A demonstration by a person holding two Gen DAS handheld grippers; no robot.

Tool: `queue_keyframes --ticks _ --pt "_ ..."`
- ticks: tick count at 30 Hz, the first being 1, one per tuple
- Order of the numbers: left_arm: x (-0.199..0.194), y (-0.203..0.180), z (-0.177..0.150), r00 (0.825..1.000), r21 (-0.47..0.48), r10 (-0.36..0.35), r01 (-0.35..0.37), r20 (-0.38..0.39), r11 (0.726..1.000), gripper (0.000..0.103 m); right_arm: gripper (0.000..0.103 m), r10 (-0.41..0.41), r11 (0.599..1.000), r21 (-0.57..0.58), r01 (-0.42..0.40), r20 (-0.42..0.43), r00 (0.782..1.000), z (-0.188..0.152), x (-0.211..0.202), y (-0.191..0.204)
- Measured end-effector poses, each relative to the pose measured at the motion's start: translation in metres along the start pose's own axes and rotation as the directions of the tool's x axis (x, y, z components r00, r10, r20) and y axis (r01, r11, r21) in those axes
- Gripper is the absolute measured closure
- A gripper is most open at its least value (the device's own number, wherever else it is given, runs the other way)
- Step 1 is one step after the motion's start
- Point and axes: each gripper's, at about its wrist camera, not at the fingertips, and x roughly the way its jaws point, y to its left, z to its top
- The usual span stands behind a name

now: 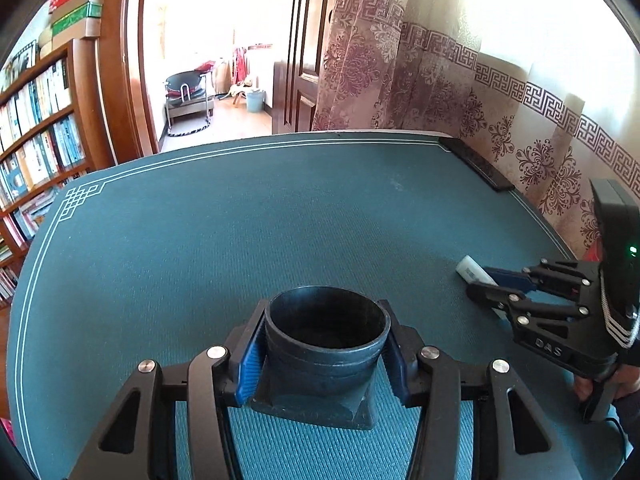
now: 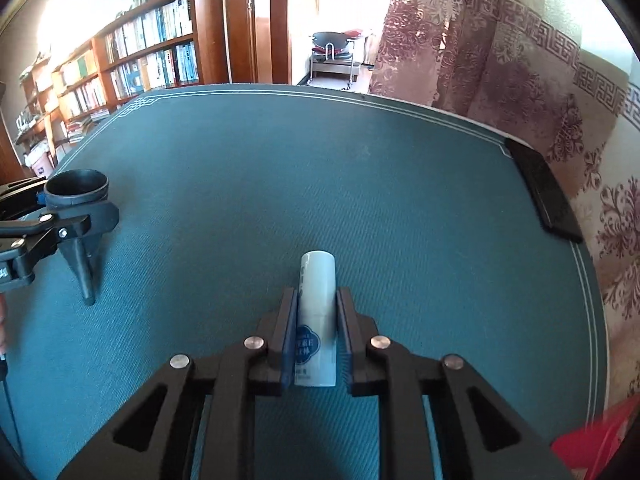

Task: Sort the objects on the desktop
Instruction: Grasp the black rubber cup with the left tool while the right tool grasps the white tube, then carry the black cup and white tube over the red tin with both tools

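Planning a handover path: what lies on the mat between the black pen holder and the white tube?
Nothing: between the black pen holder and the white tube, the right wrist view shows only bare green mat.

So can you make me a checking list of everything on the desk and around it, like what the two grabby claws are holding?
Surface: green desk mat with a white line border.
Job's things: black cup-shaped holder, standing on the mat; white tube with a blue label.
Clutter: flat black slab at the mat's edge by the curtain; something red, too blurred to name.
Grippers: left gripper clamps the black holder; right gripper has the white tube between its fingers.
Cables: thin dark cord at the picture's edge.
Surroundings: bookshelf, patterned curtain, open doorway.
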Motion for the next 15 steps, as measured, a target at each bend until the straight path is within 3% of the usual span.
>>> queue_keyframes --ticks 6,10,15 --pt "0.015 -0.004 -0.001 1.0 0.006 0.013 -0.013 -0.012 1.0 0.05 0.082 0.028 0.996 0.084 -0.03 0.028 0.999 -0.019 -0.026 -0.006" --pt "0.036 -0.002 -0.004 0.998 -0.016 0.014 -0.015 -0.063 1.0 0.052 0.082 0.037 0.994 0.096 -0.043 0.058 0.998 -0.032 -0.049 -0.005" --pt "0.024 -0.003 -0.008 0.999 -0.049 0.011 -0.013 -0.043 0.999 0.053 0.082 0.042 0.989 0.135 -0.056 0.109 0.993 -0.045 -0.078 -0.013"
